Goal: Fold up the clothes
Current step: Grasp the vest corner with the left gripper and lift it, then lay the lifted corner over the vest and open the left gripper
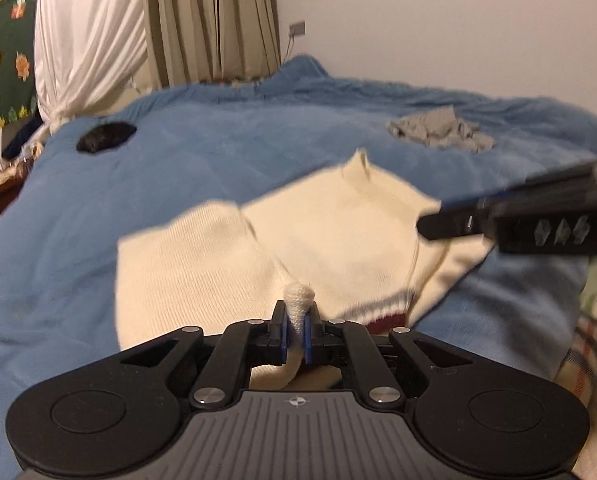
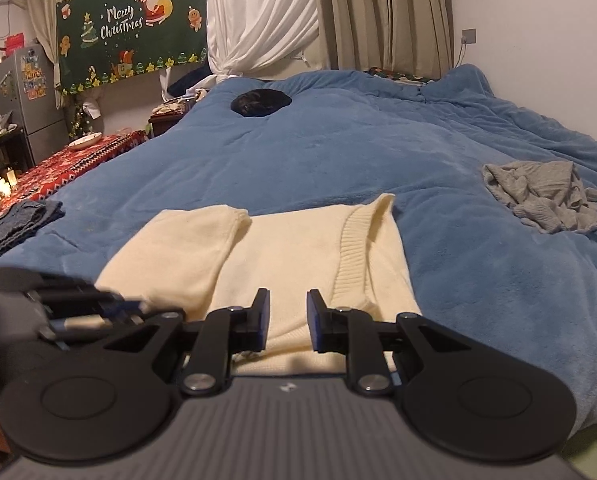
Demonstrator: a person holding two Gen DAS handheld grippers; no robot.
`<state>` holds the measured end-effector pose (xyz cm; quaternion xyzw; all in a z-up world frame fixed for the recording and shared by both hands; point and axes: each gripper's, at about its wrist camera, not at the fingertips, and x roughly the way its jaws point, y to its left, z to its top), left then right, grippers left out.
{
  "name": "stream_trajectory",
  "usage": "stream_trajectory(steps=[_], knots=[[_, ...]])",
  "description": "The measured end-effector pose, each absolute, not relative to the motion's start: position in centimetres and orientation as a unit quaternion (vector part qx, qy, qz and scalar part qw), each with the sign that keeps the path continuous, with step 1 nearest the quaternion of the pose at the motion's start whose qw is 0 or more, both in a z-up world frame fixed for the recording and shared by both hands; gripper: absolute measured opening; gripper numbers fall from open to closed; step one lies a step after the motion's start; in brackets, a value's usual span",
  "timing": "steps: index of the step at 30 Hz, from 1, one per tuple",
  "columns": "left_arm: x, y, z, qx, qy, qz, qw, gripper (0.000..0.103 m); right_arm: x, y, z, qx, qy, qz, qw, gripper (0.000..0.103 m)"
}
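On the blue blanket [image 2: 338, 152], my left tongs [image 1: 296, 330] pinch the cream sweater [image 1: 338, 232]; my right tongs [image 2: 286, 320] hang parted, empty, above it.

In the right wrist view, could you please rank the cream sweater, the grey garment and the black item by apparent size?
1. Cream sweater, largest, though also nearest the camera.
2. Grey garment.
3. Black item, smallest, but farthest away, so its true size against the grey garment is unsure.
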<state>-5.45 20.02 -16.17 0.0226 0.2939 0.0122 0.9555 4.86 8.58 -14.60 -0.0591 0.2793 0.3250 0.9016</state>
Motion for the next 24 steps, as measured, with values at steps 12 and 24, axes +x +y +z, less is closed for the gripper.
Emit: stream_trajectory(steps=[12, 24], knots=[[-10.8, 22.3, -12.9, -0.006, 0.269, -0.008, 0.963, 0.038, 5.7, 10.3, -14.8, -0.035, 0.303, 0.381, 0.873, 0.023], [-9.7, 29.4, -13.4, -0.113, 0.280, 0.040, 0.952, 0.010, 4.6, 15.0, -16.9, -0.041, 0.326, 0.444, 0.834, 0.007]])
